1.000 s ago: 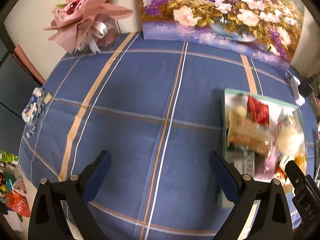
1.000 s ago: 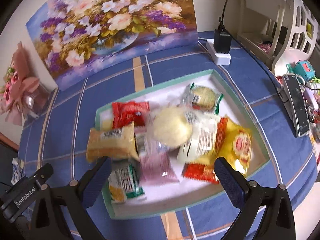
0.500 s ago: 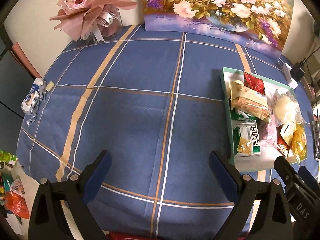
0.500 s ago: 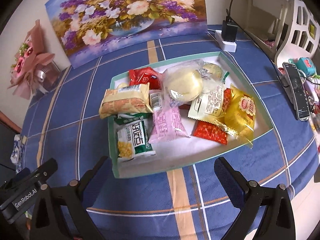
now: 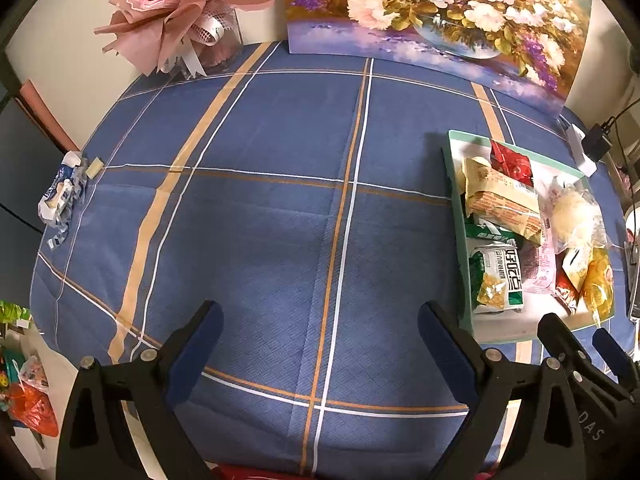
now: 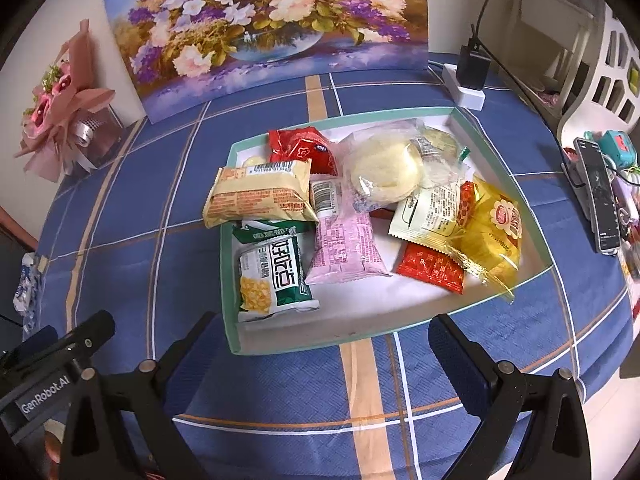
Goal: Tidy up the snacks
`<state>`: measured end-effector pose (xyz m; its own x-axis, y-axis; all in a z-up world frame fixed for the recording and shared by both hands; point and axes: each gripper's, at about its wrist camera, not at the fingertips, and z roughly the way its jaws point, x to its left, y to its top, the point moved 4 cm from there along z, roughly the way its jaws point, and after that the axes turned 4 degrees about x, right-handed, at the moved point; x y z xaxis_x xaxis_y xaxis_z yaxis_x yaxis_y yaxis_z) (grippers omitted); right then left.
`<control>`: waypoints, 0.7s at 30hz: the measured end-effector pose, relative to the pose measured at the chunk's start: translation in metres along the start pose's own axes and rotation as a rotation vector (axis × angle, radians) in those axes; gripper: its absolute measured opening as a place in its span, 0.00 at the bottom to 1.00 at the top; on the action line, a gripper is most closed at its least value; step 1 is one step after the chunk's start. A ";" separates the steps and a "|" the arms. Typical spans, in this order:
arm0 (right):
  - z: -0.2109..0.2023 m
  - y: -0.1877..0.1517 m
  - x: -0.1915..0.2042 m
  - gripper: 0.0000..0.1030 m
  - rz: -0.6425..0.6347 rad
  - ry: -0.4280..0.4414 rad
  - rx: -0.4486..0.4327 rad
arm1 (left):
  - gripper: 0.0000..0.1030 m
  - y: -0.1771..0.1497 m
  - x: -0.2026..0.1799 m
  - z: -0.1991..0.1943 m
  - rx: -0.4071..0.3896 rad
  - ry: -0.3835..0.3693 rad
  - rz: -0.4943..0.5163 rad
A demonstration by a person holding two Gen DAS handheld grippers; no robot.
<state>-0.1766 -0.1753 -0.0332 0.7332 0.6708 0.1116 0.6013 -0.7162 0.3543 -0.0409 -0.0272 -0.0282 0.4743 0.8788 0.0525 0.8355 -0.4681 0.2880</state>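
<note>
A shallow teal-rimmed white box [image 6: 316, 345] on the blue plaid tablecloth holds several wrapped snacks: a green corn pack [image 6: 272, 276], a beige cracker pack [image 6: 260, 196], a pink pack [image 6: 344, 244], a round white bun [image 6: 386, 172], red packs [image 6: 434, 270] and a yellow pack [image 6: 498, 232]. My right gripper [image 6: 320, 356] is open and empty, just short of the box's near rim. My left gripper [image 5: 318, 344] is open and empty over bare cloth, left of the box [image 5: 456, 216]. The right gripper's body [image 5: 576, 364] shows at the left wrist view's lower right.
A flower painting [image 6: 264, 28] leans on the back wall. A pink bouquet [image 5: 180, 12] stands at the back left. Crumpled wrappers [image 5: 62, 196] lie at the left table edge. A charger block [image 6: 472, 68] and a phone [image 6: 598, 196] sit to the right.
Both grippers pulled back toward the table's near edge. The box now lies farther ahead in both views. Both stay open and empty.
</note>
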 end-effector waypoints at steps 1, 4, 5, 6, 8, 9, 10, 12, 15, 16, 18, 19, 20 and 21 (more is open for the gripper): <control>0.001 0.000 0.000 1.00 -0.001 -0.002 0.004 | 0.95 0.000 0.001 0.000 0.001 0.002 -0.003; 0.003 0.000 0.000 1.00 0.001 -0.004 0.007 | 0.95 0.001 0.003 0.001 0.003 0.006 -0.007; 0.003 0.000 0.001 1.00 0.002 -0.005 0.007 | 0.95 0.001 0.004 0.001 0.004 0.010 -0.008; 0.003 0.000 0.001 1.00 0.002 -0.006 0.007 | 0.95 0.001 0.005 0.001 0.005 0.014 -0.009; 0.003 0.000 0.001 1.00 0.003 -0.009 0.009 | 0.95 0.001 0.006 0.002 0.005 0.022 -0.009; 0.003 0.000 0.001 1.00 0.004 -0.009 0.009 | 0.95 0.001 0.007 0.002 0.007 0.024 -0.009; 0.003 0.000 0.001 1.00 0.006 -0.011 0.010 | 0.95 0.001 0.008 0.002 0.008 0.027 -0.011; 0.004 0.000 -0.001 1.00 0.011 -0.016 0.012 | 0.95 0.002 0.010 0.003 0.012 0.035 -0.015; 0.005 0.000 -0.004 1.00 0.021 -0.031 0.014 | 0.95 0.001 0.011 0.004 0.021 0.044 -0.018; 0.005 0.000 -0.005 1.00 0.024 -0.034 0.015 | 0.95 0.001 0.011 0.005 0.024 0.047 -0.018; 0.004 0.001 -0.006 1.00 0.031 -0.034 0.015 | 0.95 0.001 0.011 0.006 0.029 0.050 -0.015; 0.004 0.001 -0.007 1.00 0.034 -0.037 0.014 | 0.95 0.001 0.011 0.007 0.031 0.050 -0.013; 0.004 0.001 -0.008 1.00 0.037 -0.040 0.014 | 0.95 0.001 0.010 0.007 0.032 0.051 -0.013; 0.004 0.001 -0.008 1.00 0.038 -0.042 0.014 | 0.95 0.001 0.010 0.007 0.032 0.051 -0.012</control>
<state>-0.1806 -0.1823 -0.0379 0.7685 0.6341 0.0852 0.5767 -0.7442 0.3370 -0.0338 -0.0197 -0.0338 0.4500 0.8876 0.0985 0.8498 -0.4594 0.2584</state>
